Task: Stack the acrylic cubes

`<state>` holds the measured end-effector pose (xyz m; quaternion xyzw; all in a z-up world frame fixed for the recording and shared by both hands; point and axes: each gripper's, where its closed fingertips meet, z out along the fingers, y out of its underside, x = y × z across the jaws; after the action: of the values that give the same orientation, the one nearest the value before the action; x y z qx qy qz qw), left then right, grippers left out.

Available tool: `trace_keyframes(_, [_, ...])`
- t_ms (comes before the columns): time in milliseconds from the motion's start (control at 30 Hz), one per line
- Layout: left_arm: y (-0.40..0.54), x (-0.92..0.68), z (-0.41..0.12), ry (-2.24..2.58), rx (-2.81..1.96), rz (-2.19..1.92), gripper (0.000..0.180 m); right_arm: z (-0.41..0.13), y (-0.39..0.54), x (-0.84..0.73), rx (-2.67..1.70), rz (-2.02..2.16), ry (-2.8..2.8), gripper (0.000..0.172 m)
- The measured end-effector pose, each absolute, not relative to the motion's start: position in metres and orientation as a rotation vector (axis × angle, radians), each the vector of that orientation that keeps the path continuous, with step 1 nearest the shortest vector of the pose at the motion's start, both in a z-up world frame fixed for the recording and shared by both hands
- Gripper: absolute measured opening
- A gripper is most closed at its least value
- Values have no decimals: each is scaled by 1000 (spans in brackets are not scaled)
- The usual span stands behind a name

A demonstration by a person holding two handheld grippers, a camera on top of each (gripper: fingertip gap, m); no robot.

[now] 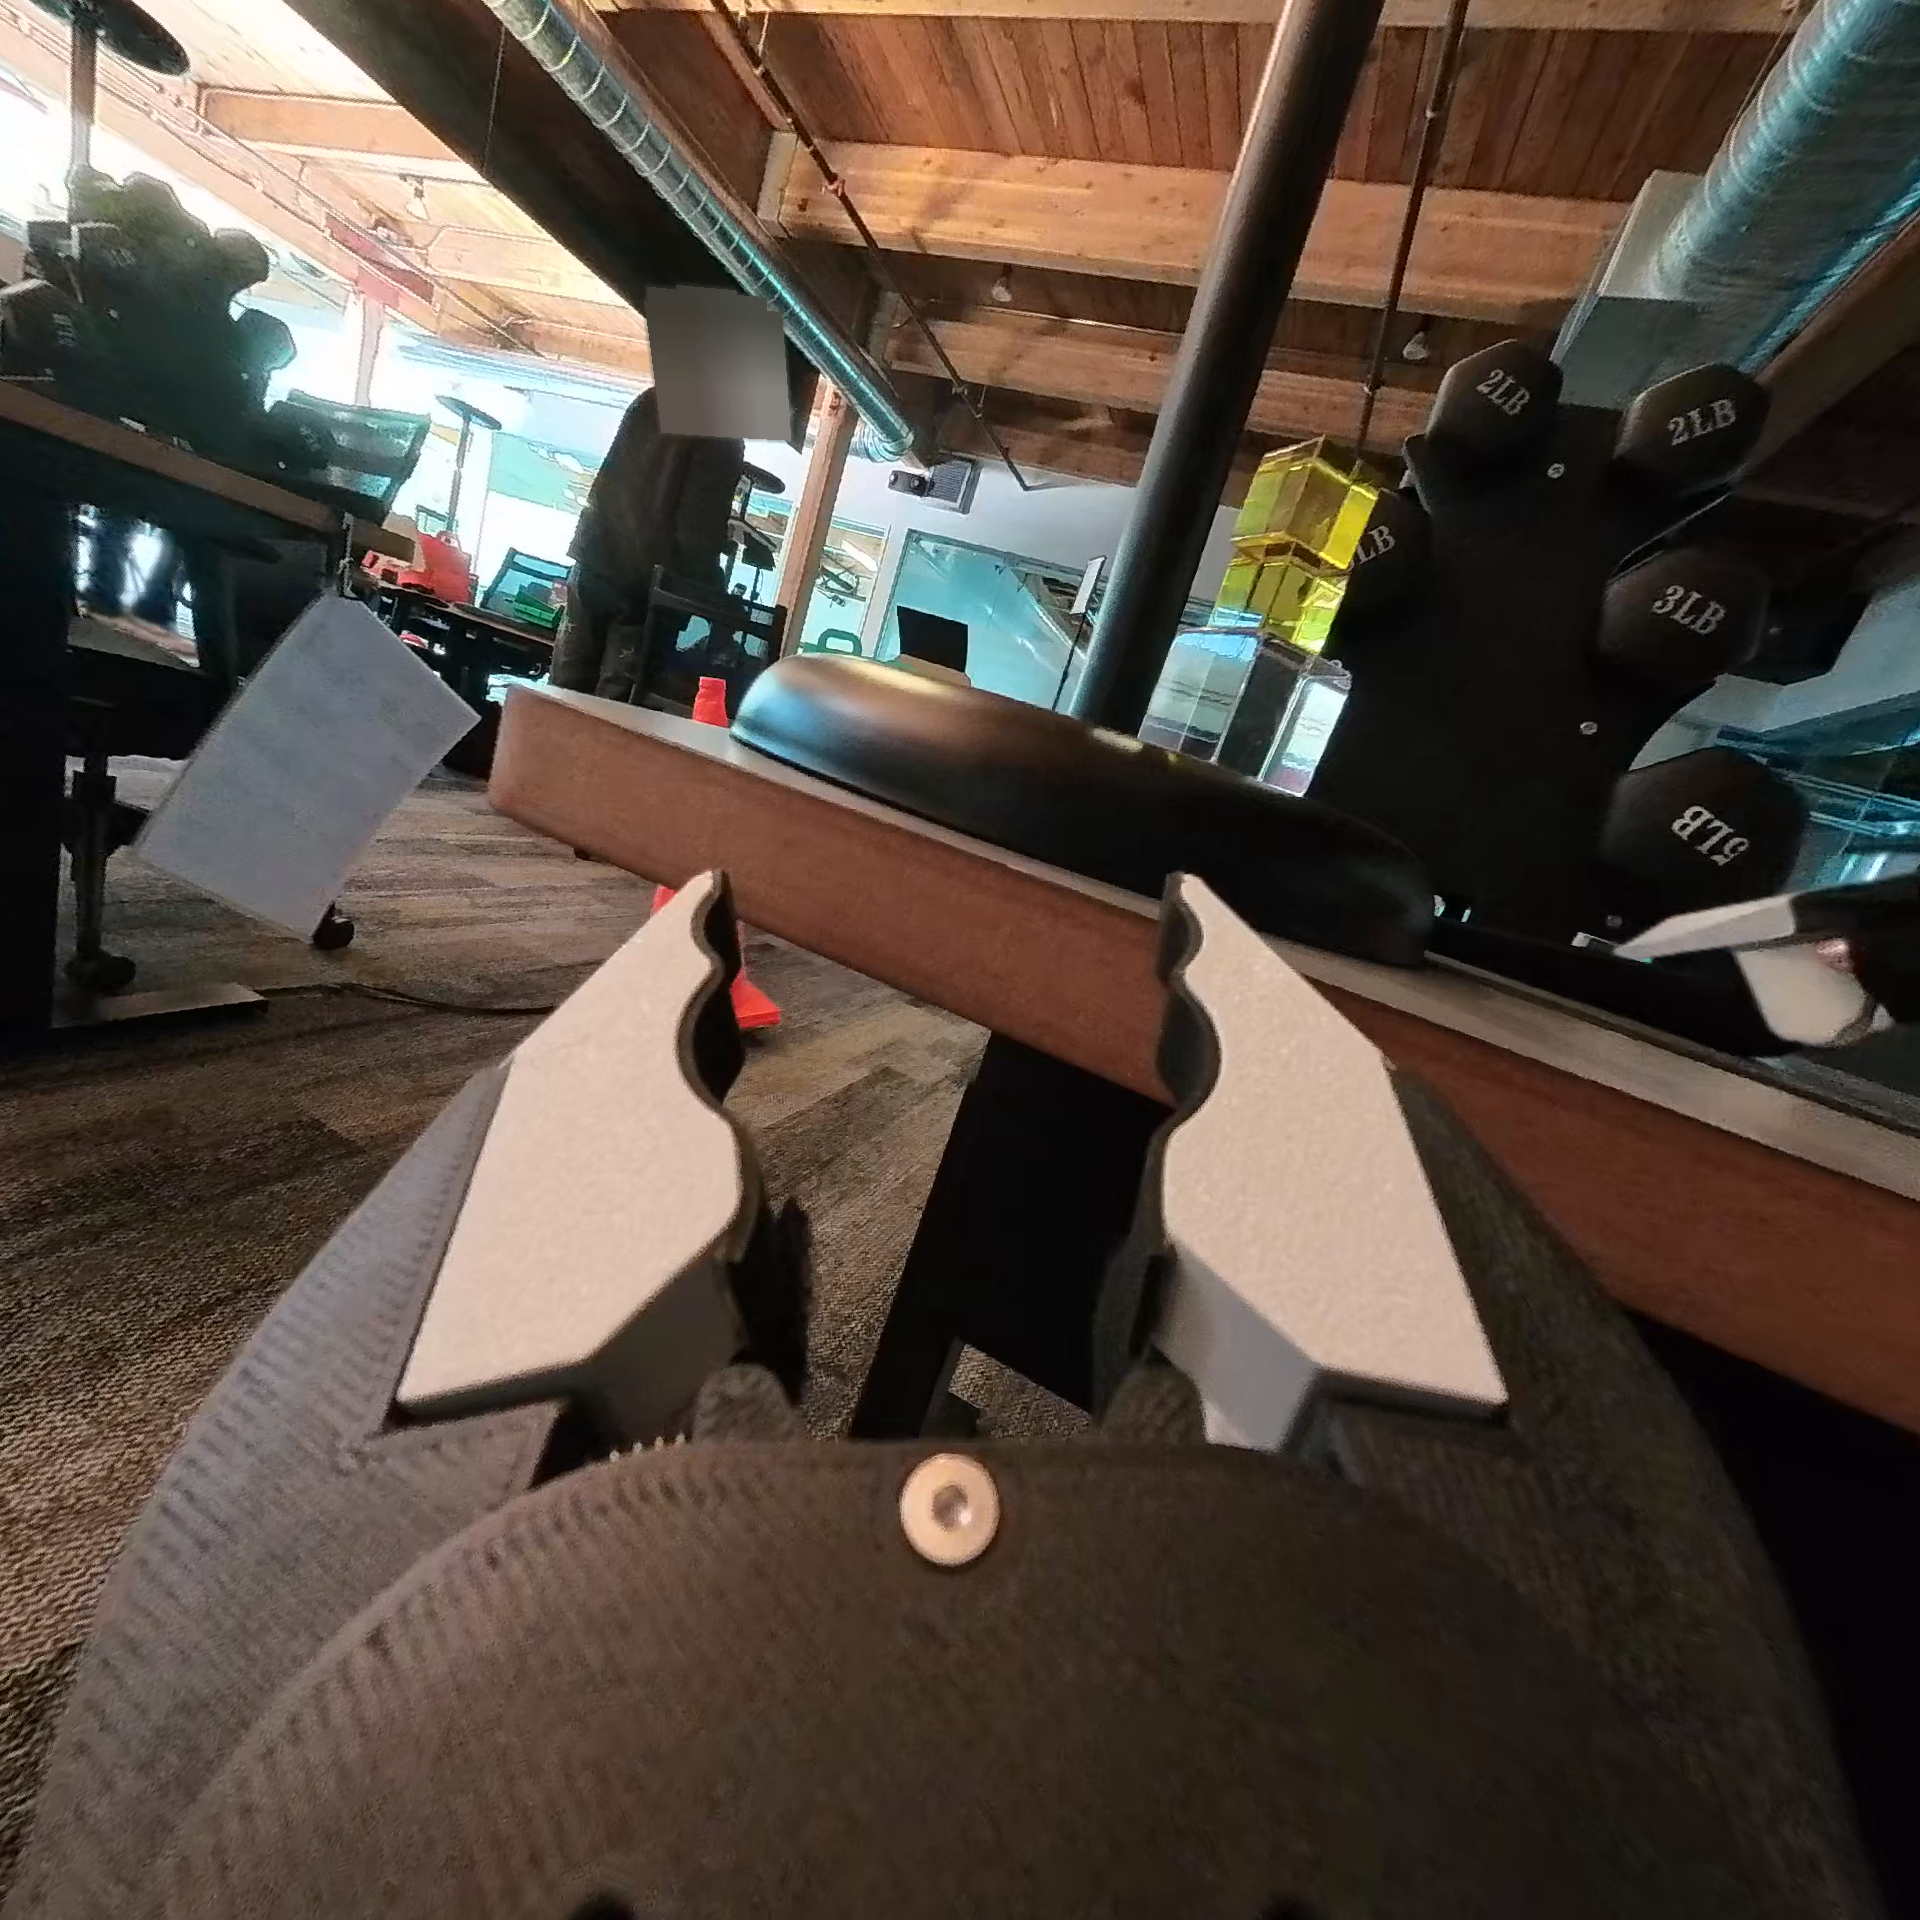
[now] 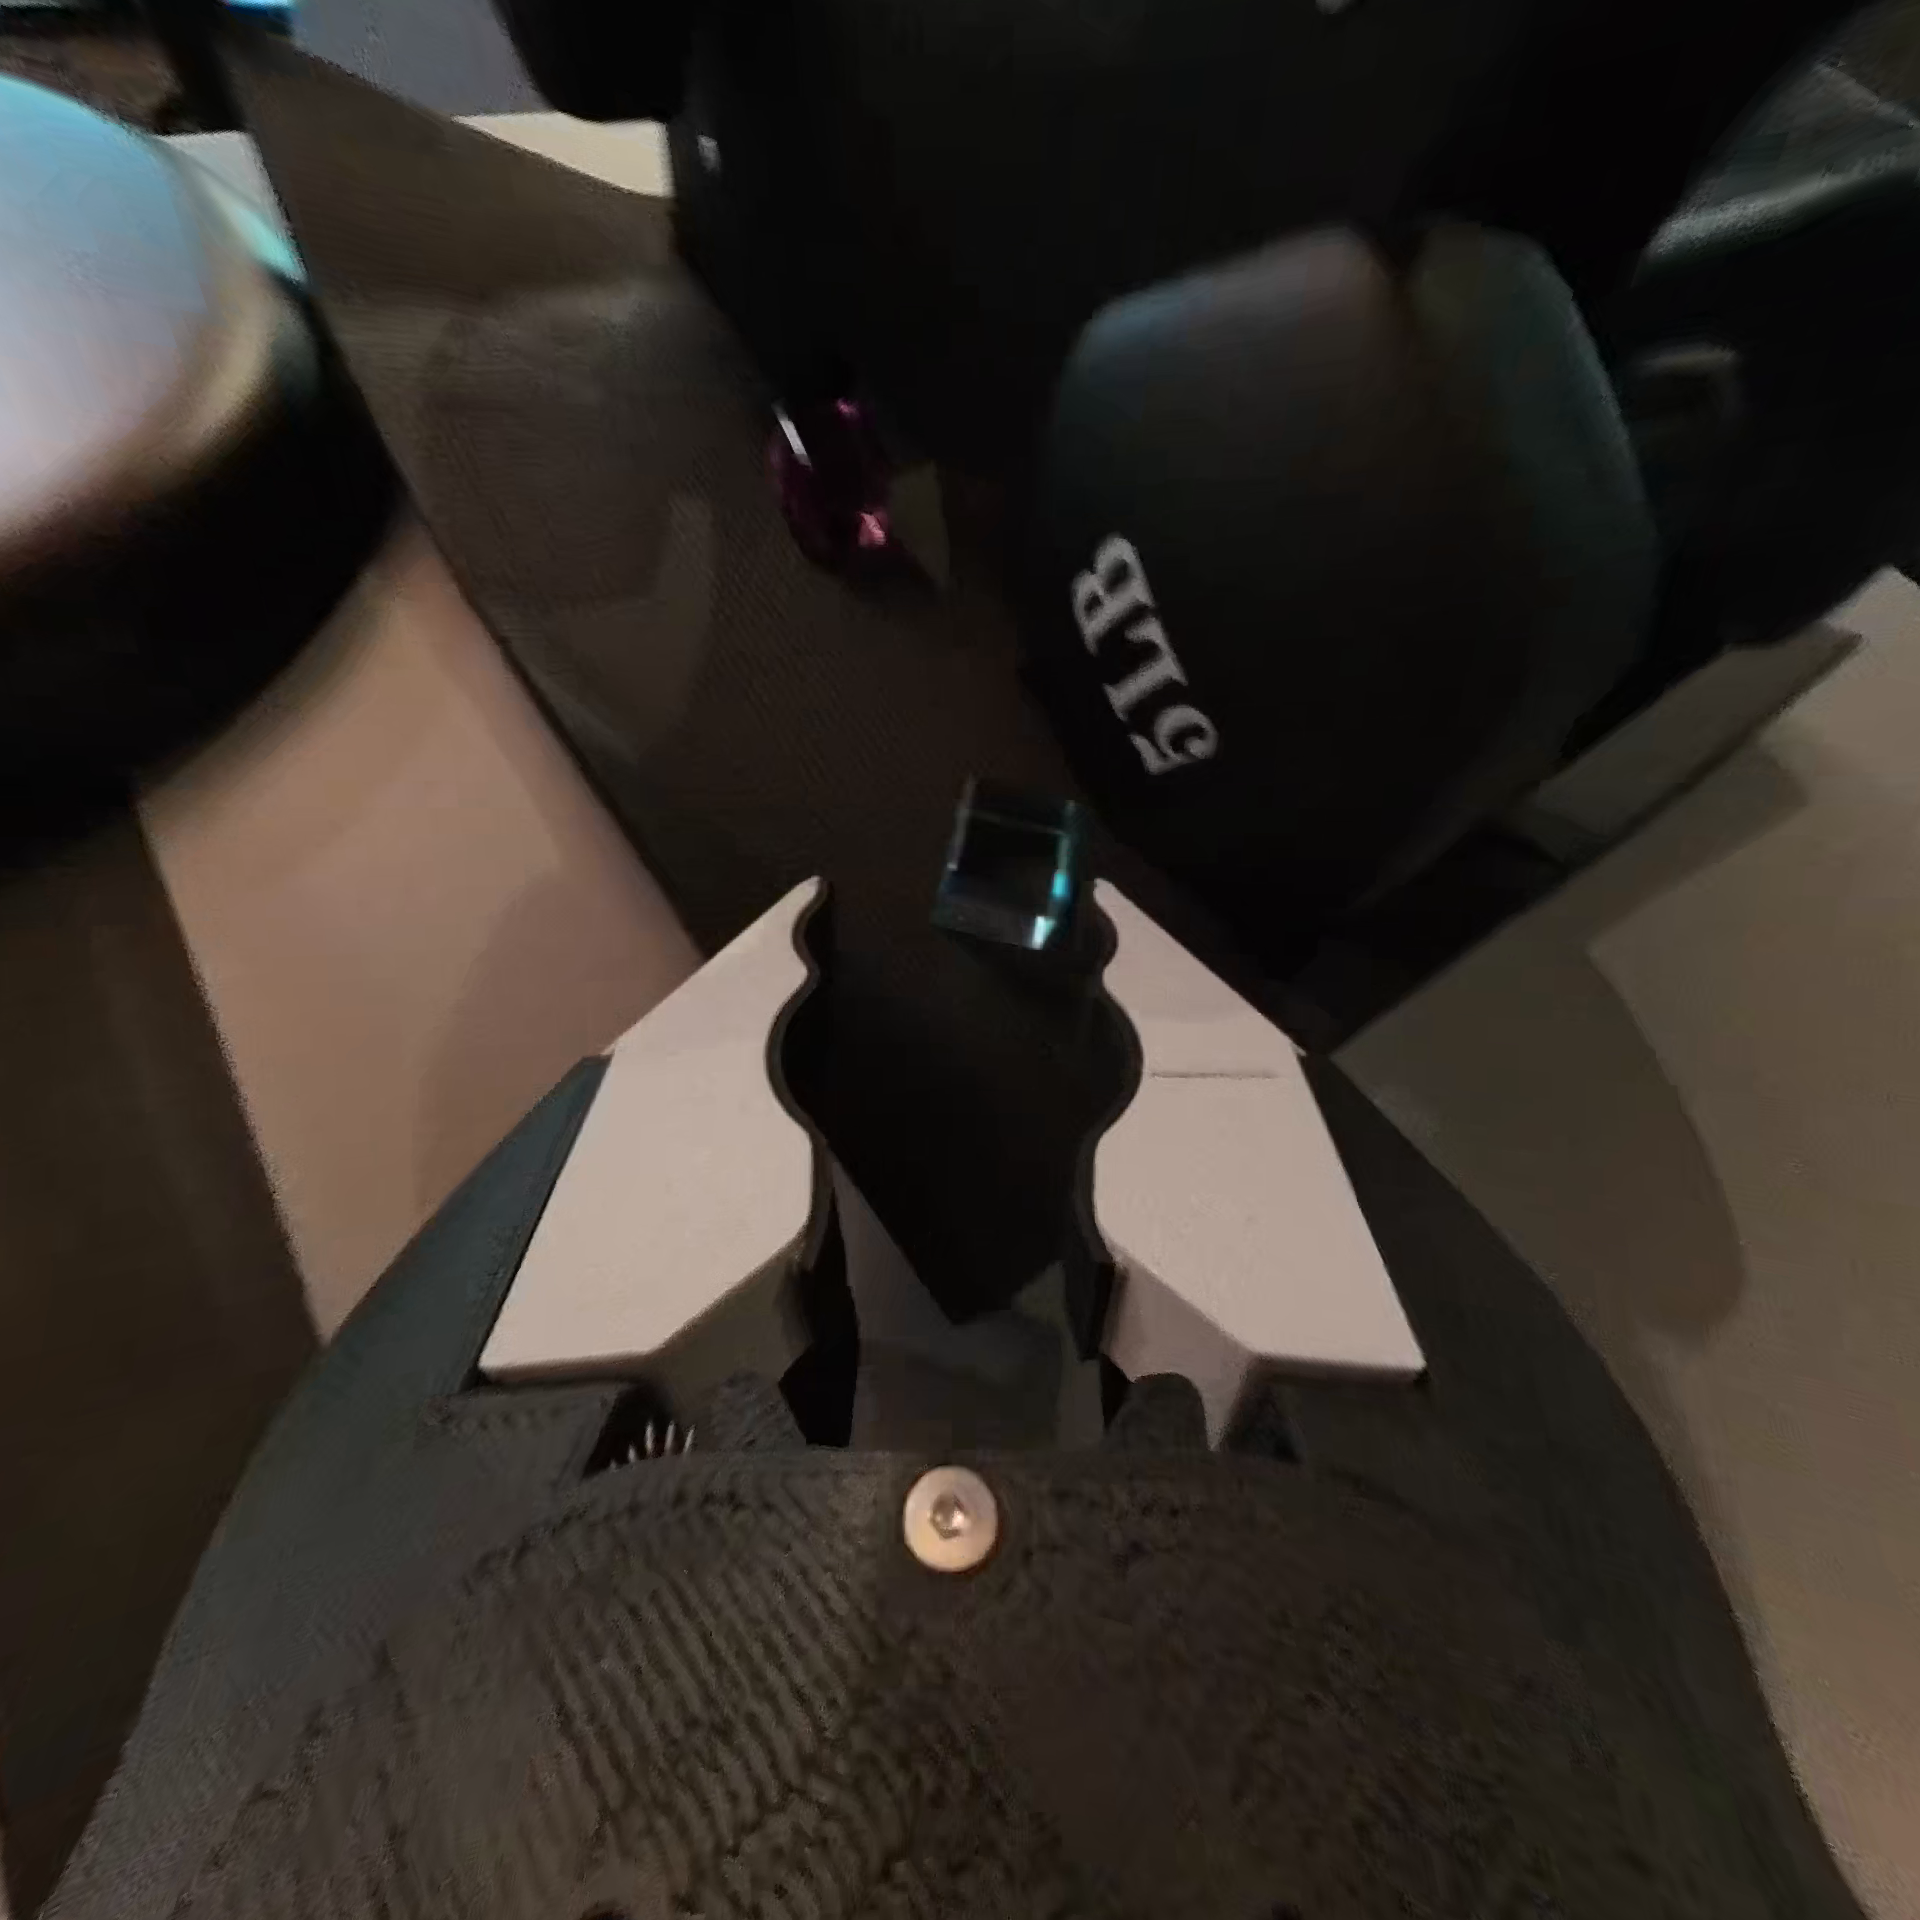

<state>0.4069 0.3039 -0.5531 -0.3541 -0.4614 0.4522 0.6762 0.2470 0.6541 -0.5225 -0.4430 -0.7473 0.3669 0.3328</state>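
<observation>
Right gripper (image 2: 961, 904) has its jaws partway apart over a dark mat (image 2: 644, 582), and a small clear cube (image 2: 1008, 878) sits just past the tips, right beside the right-hand finger (image 2: 1174, 997); can't tell if they touch, but the other finger is clear of it. A black dumbbell (image 2: 1340, 540) is just beyond. Left gripper (image 1: 940, 935) is wide apart, gripping nothing, down below the table edge (image 1: 883, 883).

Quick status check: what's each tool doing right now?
Left tool: open, holding nothing.
Right tool: open, small clear cube at its tips, not gripped.
</observation>
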Motion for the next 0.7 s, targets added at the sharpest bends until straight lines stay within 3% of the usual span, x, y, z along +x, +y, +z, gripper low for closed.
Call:
trace_keyframes(167, [304,407,-553,-1038,-793,1011,80,-535,654,242,-1293,994,-1977,50])
trace_keyframes(567, [305,407,-553,-1040,-799,1006,80,-532,651,234,-1293,993,-1955,26])
trace_keyframes(700, [304,408,-553,-1040,-802,1009,79,-523,635,245,-1233,1006,-2018,25])
